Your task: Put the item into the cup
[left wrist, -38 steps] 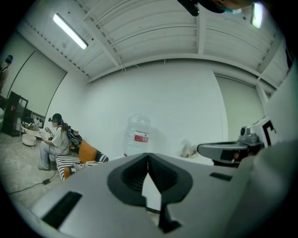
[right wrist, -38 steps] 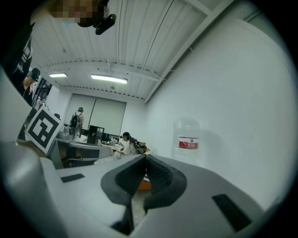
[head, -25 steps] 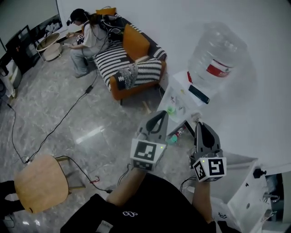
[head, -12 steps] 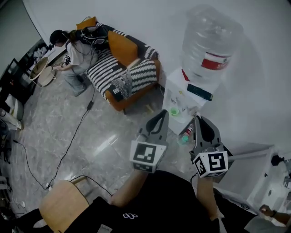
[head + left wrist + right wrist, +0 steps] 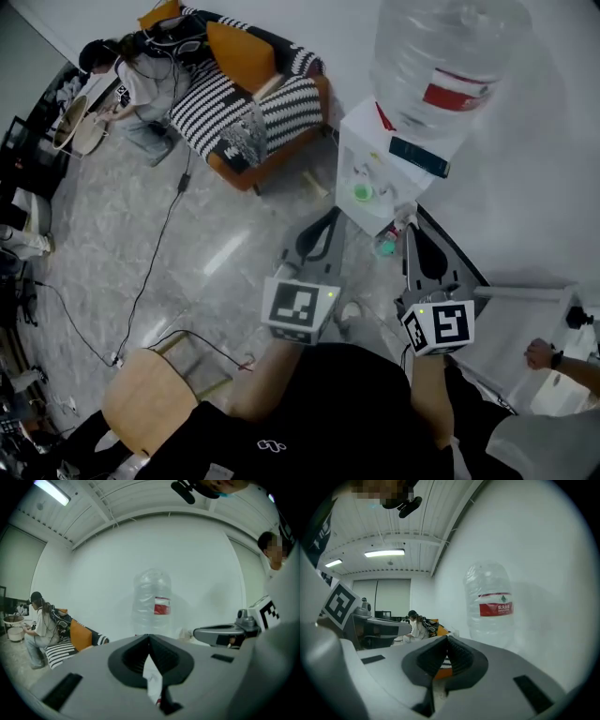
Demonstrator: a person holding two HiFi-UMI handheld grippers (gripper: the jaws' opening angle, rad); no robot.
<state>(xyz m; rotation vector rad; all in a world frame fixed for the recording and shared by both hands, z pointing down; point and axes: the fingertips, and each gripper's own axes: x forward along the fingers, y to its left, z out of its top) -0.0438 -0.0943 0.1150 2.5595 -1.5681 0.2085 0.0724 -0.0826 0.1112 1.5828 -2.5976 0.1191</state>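
Note:
A small green cup (image 5: 362, 192) stands on the shelf of the white water dispenser (image 5: 370, 150), under the big clear bottle (image 5: 450, 56). A small teal bottle-like item (image 5: 386, 246) lies low beside the dispenser's foot, between my two grippers. My left gripper (image 5: 333, 220) is raised and points at the dispenser, its jaws shut with nothing held; in its own view (image 5: 149, 637) the bottle (image 5: 152, 602) is straight ahead. My right gripper (image 5: 412, 232) is also shut and empty (image 5: 447, 639), with the bottle (image 5: 490, 604) to its right.
A striped and orange sofa (image 5: 234, 84) stands at the back left with a person (image 5: 131, 84) bent over beside it. A cable (image 5: 159, 253) runs across the marble floor. A wooden stool (image 5: 155, 398) is near left. White furniture (image 5: 516, 323) and another person's hand (image 5: 544, 354) are at the right.
The view has swung toward the dispenser, which now sits closer and higher in the picture. Both grippers stay shut and side by side, nearer to the dispenser.

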